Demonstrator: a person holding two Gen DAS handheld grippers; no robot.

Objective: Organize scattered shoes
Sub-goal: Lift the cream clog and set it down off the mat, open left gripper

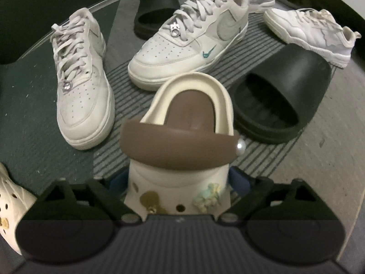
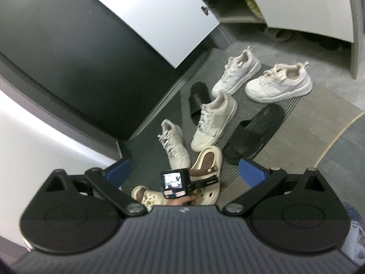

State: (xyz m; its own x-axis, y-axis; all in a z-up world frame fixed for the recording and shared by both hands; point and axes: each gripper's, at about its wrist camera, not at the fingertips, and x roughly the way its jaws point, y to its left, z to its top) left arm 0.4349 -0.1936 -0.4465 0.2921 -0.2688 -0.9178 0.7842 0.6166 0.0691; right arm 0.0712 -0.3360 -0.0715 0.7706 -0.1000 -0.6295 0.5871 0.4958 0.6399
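Observation:
My left gripper is shut on a cream clog with a brown strap, its blue fingers pressed to the clog's sides. The clog also shows in the right wrist view, with the left gripper's camera body over it. Its mate lies at the lower left, and in the right wrist view. Two white lace-up sneakers and two black slides lie ahead. My right gripper is open and empty, held high above the shoes.
A striped grey mat lies under the shoes. Two chunky white sneakers sit at its far end. An open shoe cabinet with white doors stands behind. A dark door is at the left, a round rug at the right.

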